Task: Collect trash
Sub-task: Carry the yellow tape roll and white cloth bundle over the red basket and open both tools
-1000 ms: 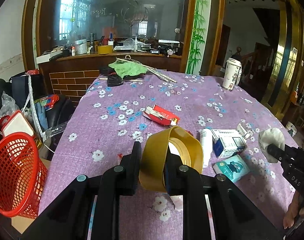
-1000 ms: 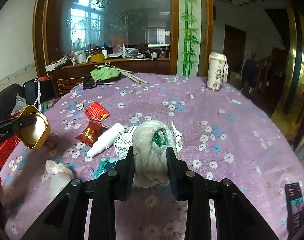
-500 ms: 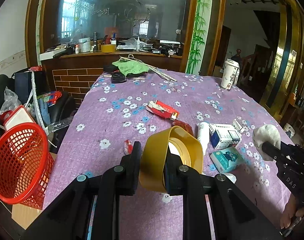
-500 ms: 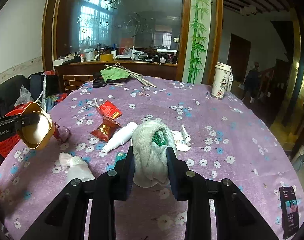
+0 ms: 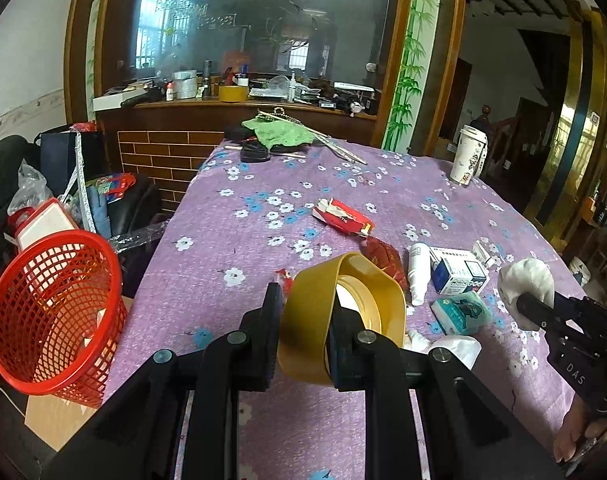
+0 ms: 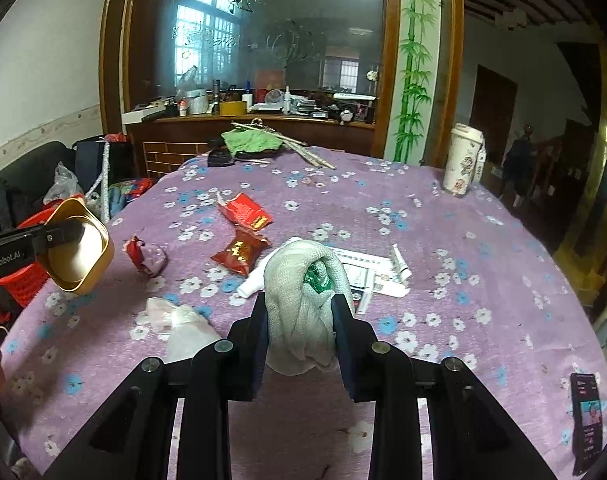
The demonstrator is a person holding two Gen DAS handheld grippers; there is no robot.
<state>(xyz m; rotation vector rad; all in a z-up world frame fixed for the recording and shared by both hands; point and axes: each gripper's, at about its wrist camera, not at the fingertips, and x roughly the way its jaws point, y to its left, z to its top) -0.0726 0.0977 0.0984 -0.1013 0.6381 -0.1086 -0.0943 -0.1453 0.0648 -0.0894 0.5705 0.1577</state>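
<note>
My left gripper [image 5: 303, 318] is shut on the wall of a gold square cup [image 5: 379, 300], held above the near left part of the purple flowered table [image 5: 231, 240]. My right gripper [image 6: 301, 316] is shut on a white mesh wad [image 6: 299, 276] with something green inside. Each gripper shows in the other's view: the left gripper [image 6: 59, 236] with the gold cup [image 6: 83, 256], the right gripper [image 5: 523, 304] with the mesh wad [image 5: 527, 276]. A red mesh basket [image 5: 55, 312] stands left of the table. Loose on the cloth lie a red packet [image 5: 343, 218], a red wrapper [image 5: 383, 258], a white bottle [image 5: 418, 276], a box [image 5: 459, 276] and a teal pack [image 5: 459, 312].
A tall paper cup [image 5: 469, 156] stands at the far right, and a green cloth [image 5: 279, 132] lies at the far edge. A phone [image 6: 585, 420] rests at the near right. Crumpled white tissue [image 6: 183, 324] lies near the front left. Bags and a dark sofa crowd the left side.
Both grippers have drawn back toward the table's near edge, still shut on their loads. The red basket shows more fully in the left wrist view.
</note>
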